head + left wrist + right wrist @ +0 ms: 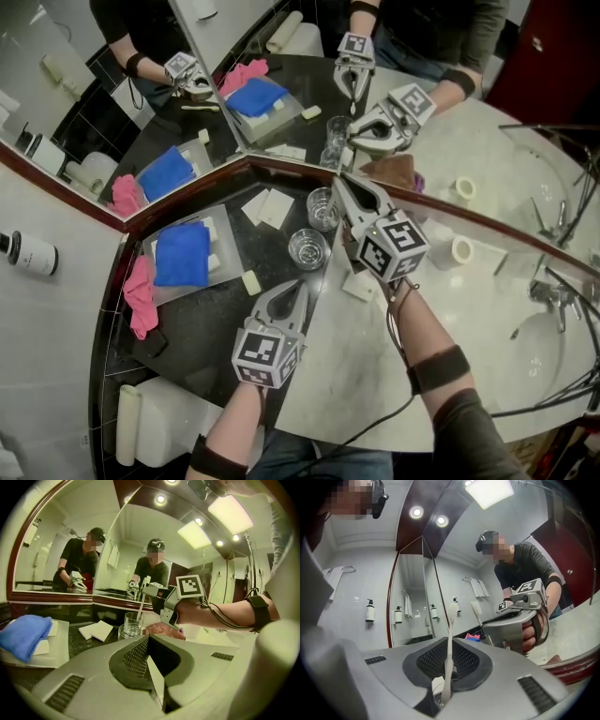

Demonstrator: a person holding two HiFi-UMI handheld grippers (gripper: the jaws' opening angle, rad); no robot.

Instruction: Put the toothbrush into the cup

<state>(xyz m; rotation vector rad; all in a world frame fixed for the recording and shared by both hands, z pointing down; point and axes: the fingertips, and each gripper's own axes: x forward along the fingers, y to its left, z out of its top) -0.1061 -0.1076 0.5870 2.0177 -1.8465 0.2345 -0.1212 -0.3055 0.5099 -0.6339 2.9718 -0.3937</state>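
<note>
My right gripper (340, 184) (443, 667) is shut on a white toothbrush (450, 634), which stands upright between the jaws with its bristles at the top. In the left gripper view the toothbrush (139, 604) hangs just above a tall clear glass cup (132, 619) (322, 208) near the mirror corner. A second, shorter glass (307, 248) (125, 631) stands in front of it. My left gripper (297, 290) (151, 654) is shut and empty, low over the dark counter, nearer me than the glasses.
A blue cloth (183, 253) lies on a white tray beside a pink cloth (141, 296). White cards (267, 206) and a soap bar (251, 282) lie on the dark counter. A brown cloth (395, 170), tape rolls (462, 250) and a sink faucet (548, 291) are at right. Mirrors close the back.
</note>
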